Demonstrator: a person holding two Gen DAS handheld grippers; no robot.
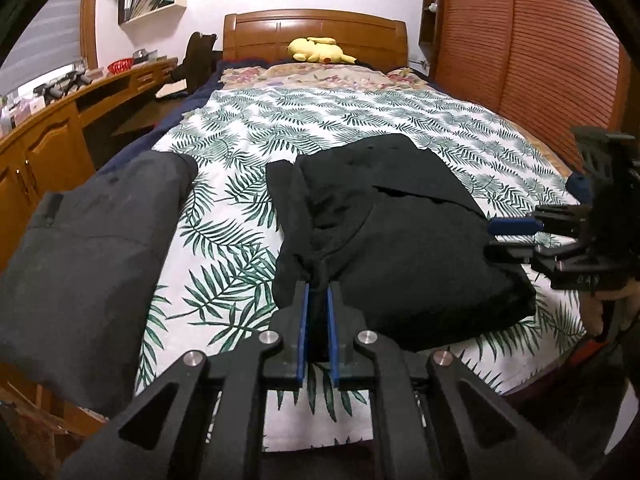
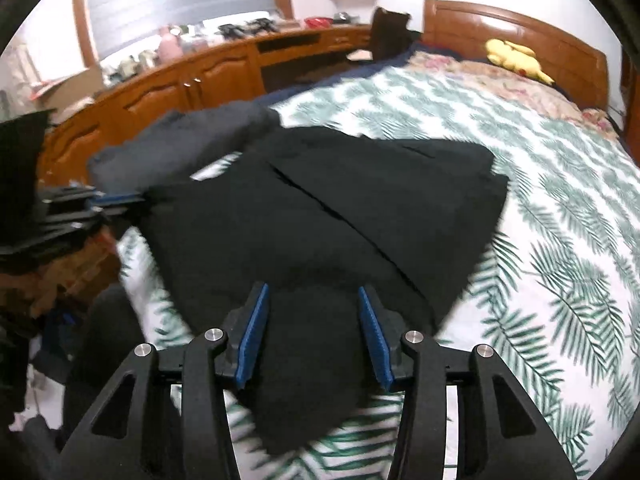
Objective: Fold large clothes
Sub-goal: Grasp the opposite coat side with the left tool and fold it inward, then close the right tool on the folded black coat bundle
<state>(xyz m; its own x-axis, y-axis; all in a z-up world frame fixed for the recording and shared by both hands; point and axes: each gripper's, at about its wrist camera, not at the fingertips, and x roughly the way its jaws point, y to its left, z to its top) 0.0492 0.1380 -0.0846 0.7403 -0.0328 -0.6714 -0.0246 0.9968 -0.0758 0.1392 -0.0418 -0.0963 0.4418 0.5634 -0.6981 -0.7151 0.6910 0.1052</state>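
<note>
I had the black garment lying partly folded on the bed, across the leaf-print sheet near the foot end. My left gripper had its blue fingers pressed nearly together, pinching a bunched tuck of the garment's near-left edge; the cloth rose into a small peak where they gripped it. My right gripper sat at the opposite side of the garment. Its fingers stood part-way spread, with a flap of the black cloth lying between them. The right wrist view was blurred, and I could not tell whether the pads actually pressed on the fabric. In the left wrist view that gripper showed at the right edge, at the garment's far side, a hand beneath it.

A second, grey garment lay folded at the left side of the bed, apart from the black one. A yellow plush toy rested against the wooden headboard. A curved wooden worktop with clutter ran along the wall beside the bed.
</note>
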